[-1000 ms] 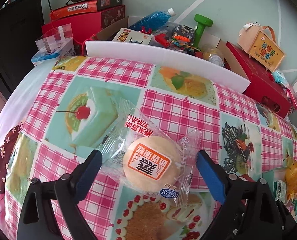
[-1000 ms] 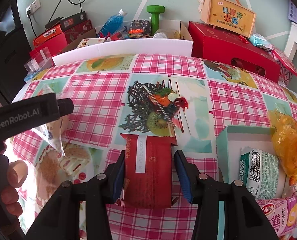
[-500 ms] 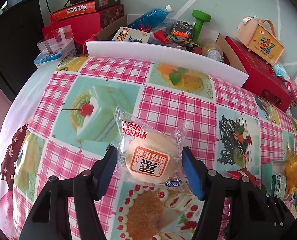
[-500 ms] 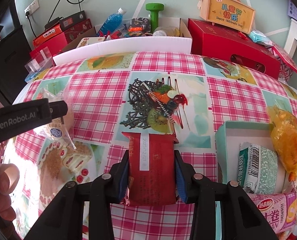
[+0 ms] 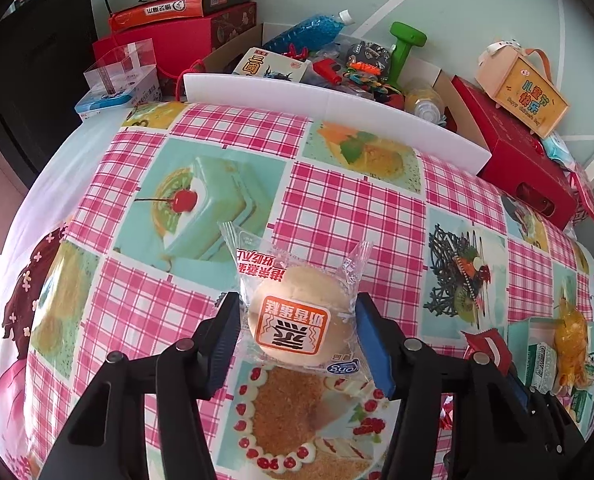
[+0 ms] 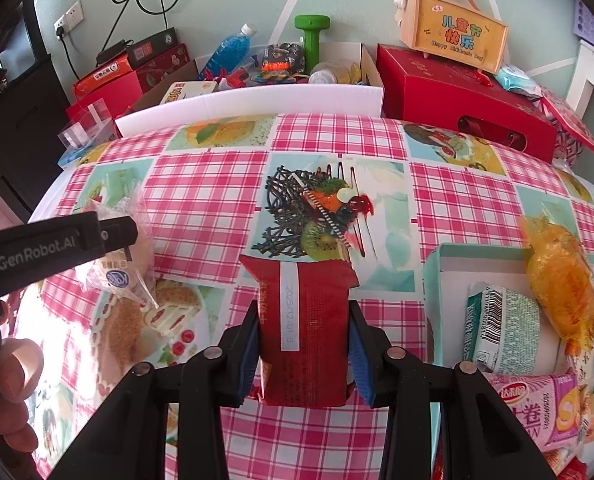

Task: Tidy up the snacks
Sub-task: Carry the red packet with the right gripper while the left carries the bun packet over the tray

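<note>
My left gripper (image 5: 297, 340) is shut on a wrapped round bun (image 5: 293, 326) with an orange label, held above the checked tablecloth (image 5: 337, 216). The bun also shows at the left of the right wrist view (image 6: 117, 268), beside the left gripper's finger (image 6: 57, 246). My right gripper (image 6: 303, 344) is shut on a dark red snack packet (image 6: 303, 328) and holds it over the cloth. A teal box (image 6: 433, 280) at the right holds several snacks: a green-white packet (image 6: 501, 332), an orange packet (image 6: 561, 280) and a pink packet (image 6: 533, 404).
A white foam board (image 6: 257, 108) stands along the table's far edge. Behind it are red gift boxes (image 6: 457, 96), a blue bottle (image 6: 229, 50), a green dumbbell (image 6: 312, 36) and a cardboard box of toys (image 5: 353, 64). A clear plastic box (image 5: 121, 68) sits far left.
My left gripper has closed on the bun and lifted it off the cloth. My right gripper has tightened on the red packet and raised it slightly.
</note>
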Demonstrator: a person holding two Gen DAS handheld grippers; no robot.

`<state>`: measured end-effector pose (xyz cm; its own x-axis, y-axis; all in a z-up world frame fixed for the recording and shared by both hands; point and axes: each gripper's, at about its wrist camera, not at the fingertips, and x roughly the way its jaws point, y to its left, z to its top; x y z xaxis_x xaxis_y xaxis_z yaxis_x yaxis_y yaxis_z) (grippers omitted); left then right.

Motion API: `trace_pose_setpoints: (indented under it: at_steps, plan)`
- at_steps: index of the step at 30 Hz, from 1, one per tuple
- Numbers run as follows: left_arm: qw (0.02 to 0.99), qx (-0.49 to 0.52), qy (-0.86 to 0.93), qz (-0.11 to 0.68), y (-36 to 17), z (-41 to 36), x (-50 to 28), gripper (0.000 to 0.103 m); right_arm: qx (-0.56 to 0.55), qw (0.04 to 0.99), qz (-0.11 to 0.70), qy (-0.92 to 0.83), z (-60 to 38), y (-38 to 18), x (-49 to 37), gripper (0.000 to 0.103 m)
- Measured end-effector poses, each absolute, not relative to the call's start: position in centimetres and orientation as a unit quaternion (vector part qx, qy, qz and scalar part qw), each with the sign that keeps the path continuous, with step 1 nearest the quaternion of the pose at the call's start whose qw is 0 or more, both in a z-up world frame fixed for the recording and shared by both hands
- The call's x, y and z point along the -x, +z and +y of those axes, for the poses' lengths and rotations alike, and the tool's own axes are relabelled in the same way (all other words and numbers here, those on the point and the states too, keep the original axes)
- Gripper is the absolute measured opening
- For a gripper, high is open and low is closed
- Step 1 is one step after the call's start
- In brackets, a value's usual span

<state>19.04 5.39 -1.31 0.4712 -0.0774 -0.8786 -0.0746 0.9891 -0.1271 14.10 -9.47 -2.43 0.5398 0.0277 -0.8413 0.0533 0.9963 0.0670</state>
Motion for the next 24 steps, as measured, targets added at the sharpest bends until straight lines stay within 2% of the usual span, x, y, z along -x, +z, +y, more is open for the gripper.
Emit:
trace_pose_setpoints:
  at_steps: [24]
  plan:
    - [0.864, 0.063, -0.016, 0.499, 2.9, 3.8, -13.2, 0.058, -0.058, 0.891, 0.449, -0.013, -10.7, 2.4, -9.3, 0.042]
